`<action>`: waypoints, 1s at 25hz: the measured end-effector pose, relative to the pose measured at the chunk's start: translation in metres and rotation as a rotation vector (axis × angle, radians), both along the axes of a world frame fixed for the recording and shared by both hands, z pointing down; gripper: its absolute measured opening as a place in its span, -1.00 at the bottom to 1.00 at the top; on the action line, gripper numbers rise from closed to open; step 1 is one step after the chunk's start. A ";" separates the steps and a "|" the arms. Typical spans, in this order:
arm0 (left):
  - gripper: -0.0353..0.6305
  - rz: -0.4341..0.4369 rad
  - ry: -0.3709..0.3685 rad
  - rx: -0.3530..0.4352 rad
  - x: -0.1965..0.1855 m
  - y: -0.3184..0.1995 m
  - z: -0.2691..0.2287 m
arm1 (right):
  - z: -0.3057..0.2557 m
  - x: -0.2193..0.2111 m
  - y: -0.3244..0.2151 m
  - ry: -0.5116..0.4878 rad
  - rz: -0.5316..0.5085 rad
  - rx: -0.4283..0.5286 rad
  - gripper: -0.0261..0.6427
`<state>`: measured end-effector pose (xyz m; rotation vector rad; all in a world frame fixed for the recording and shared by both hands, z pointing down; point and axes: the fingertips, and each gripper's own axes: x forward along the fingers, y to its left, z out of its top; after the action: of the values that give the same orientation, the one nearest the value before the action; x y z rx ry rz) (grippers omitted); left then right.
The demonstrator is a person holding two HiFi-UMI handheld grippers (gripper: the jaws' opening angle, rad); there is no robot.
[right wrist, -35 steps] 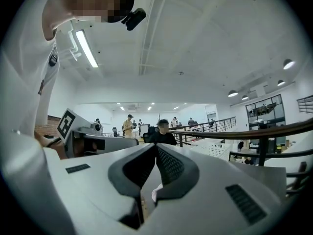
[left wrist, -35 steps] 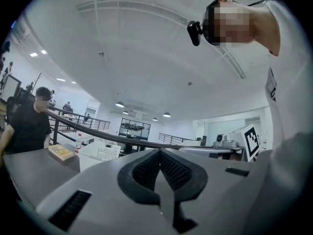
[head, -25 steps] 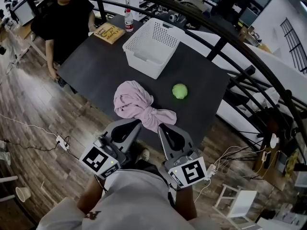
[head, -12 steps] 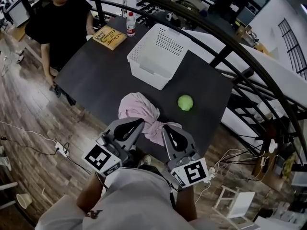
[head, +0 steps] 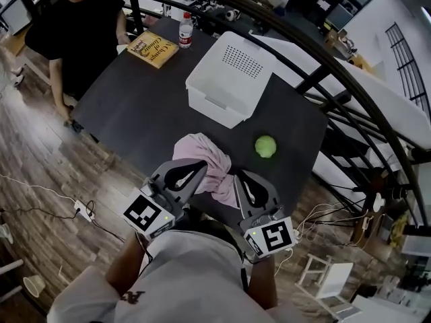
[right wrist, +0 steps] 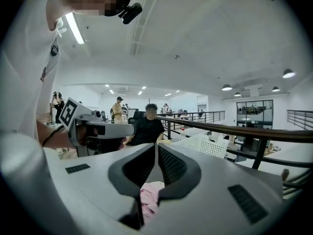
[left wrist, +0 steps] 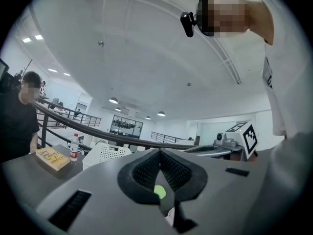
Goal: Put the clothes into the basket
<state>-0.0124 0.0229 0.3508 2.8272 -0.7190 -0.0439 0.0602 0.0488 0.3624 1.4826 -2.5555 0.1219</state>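
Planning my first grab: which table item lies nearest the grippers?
The crumpled pink garment, just ahead of the left gripper and right gripper; green ball, white basket, book and bottle lie farther back.

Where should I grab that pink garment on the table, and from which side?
Take the pink garment by its raised, bunched heap, coming in from the near edge of the table, jaws across the thick folds. Its twisted tail beside the right gripper probably offers a second hold. That gripper and the left gripper are shut, so open first.
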 end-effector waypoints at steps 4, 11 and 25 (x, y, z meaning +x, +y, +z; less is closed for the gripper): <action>-0.88 -0.007 -0.017 -0.040 -0.005 -0.010 0.019 | 0.029 -0.004 -0.015 0.088 -0.035 -0.093 -0.86; -0.88 -0.073 -0.064 -0.084 -0.020 -0.021 0.052 | 0.092 -0.018 -0.039 0.224 -0.135 -0.239 -0.85; -0.88 -0.162 -0.153 -0.215 -0.023 -0.007 0.110 | 0.201 -0.041 -0.017 0.540 -0.456 -0.474 -0.21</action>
<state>-0.0350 0.0158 0.4610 2.5829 -0.9246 0.2122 0.0188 0.0313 0.5632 0.6323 -2.1442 0.2089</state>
